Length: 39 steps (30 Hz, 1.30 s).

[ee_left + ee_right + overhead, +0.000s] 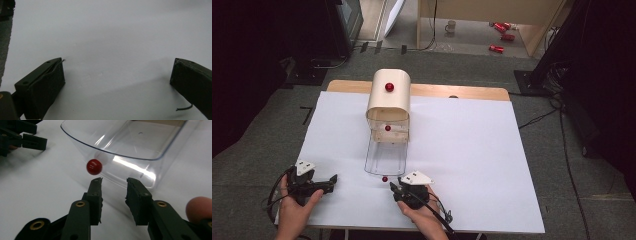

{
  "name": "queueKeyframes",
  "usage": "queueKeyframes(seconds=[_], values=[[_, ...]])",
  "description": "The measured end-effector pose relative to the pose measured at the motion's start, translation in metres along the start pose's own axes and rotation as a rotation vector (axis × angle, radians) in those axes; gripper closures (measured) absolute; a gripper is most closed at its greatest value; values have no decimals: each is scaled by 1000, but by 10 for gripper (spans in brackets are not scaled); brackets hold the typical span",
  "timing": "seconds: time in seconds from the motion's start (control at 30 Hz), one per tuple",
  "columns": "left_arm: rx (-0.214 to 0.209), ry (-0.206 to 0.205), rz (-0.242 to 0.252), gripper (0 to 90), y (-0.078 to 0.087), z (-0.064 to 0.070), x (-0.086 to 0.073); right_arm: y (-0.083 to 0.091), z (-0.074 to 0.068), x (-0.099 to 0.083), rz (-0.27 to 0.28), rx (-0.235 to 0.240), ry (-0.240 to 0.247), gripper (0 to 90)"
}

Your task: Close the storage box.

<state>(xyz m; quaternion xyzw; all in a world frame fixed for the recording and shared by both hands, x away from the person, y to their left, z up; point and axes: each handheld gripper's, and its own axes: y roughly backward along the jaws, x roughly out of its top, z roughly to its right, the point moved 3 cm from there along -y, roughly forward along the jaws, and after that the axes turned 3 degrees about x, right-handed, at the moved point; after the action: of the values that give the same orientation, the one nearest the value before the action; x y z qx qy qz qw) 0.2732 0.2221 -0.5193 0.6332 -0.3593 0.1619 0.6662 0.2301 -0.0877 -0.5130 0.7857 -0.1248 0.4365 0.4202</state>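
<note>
A cream box (388, 100) with a red knob (389, 87) on its top stands at the table's back middle. Its clear plastic drawer (384, 155) is pulled out toward me, and a small red ball (387, 128) shows at the box's mouth. The drawer's front (130, 140) carries a red knob (94, 166) (384, 178). My right gripper (113, 182) (394, 186) is open just short of that knob, which sits ahead and left of its left jaw, not between the jaws. My left gripper (117, 67) (333, 179) rests wide open over bare white paper at the front left.
White paper (462, 150) covers the table, with a wooden strip (462, 91) showing at the back edge. On the floor beyond lie a mug (451, 26) and red cans (502, 35). Dark stands and cables flank both sides.
</note>
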Motion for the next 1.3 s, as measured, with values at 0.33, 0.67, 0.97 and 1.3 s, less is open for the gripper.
queueKeyframes(seconds=[0.33, 0.67, 0.97, 1.3], values=[[0, 0, 1, 0, 0, 0, 0, -15, -15, 5, -7, 26, 22, 714], [0, 0, 0, 0, 0, 0, 0, -19, -17, 6, -16, -1, -8, 757], [0, 0, 0, 0, 0, 0, 0, -12, -14, 21, 24, -9, -3, 757], [0, 1, 1, 0, 0, 0, 0, -13, -2, 39, 38, -35, -2, 753]])
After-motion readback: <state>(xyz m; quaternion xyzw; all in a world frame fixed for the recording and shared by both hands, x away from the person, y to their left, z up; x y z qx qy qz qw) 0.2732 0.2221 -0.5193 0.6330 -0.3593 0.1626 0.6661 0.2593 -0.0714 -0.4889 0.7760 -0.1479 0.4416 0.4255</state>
